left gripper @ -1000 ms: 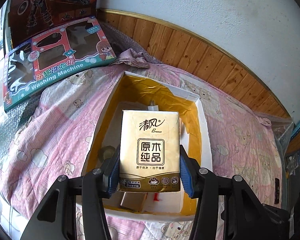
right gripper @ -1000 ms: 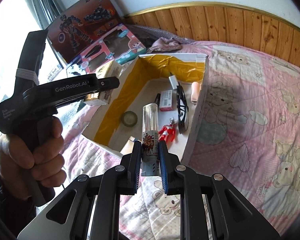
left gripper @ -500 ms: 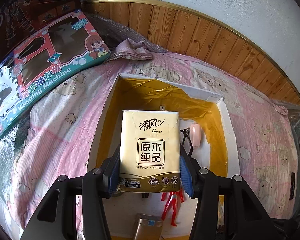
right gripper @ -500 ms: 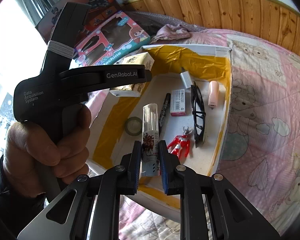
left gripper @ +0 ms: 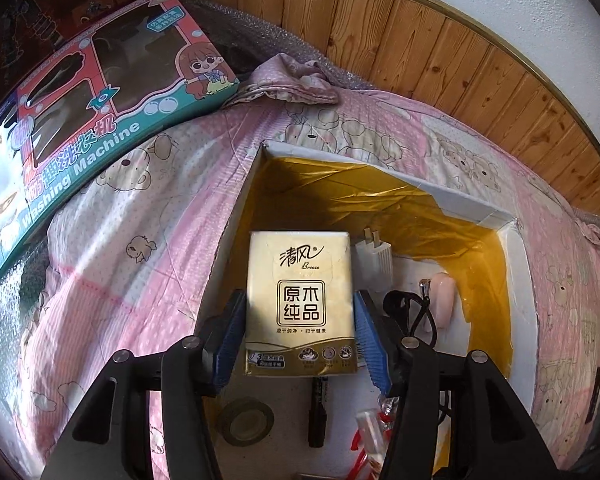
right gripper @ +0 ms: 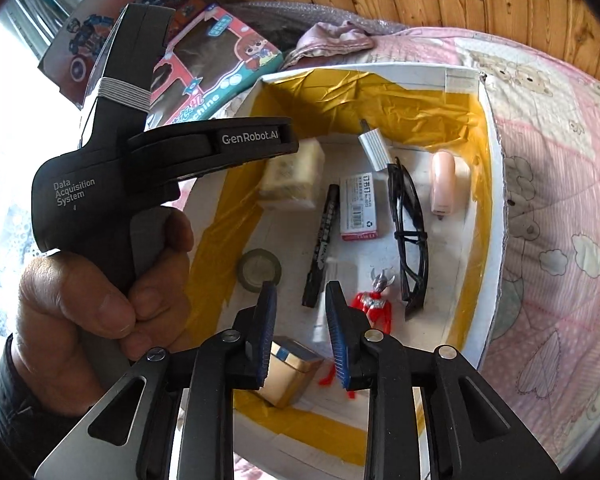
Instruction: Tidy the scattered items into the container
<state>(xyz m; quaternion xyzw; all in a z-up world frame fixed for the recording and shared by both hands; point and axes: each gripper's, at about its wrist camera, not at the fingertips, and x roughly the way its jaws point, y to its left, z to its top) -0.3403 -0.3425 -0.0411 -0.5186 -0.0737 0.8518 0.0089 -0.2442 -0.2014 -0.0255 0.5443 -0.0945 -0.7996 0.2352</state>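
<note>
Left gripper [left gripper: 300, 340] jaws parted, right gripper [right gripper: 302, 336] likewise

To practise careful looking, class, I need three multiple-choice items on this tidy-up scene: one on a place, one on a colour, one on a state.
1. Where is the tape roll?
A leaning on the box rim
B flat on the box floor, beside the black marker
C stacked on the marker

2. The toy figure is mainly:
A green
B blue
C red

3. The right gripper is:
A open, holding nothing
B shut on the marker
C shut on the tape roll

Answers:
1 B, it lies flat, left of the marker.
2 C, its body is red.
3 A, its fingers stand apart with nothing between them.
</note>
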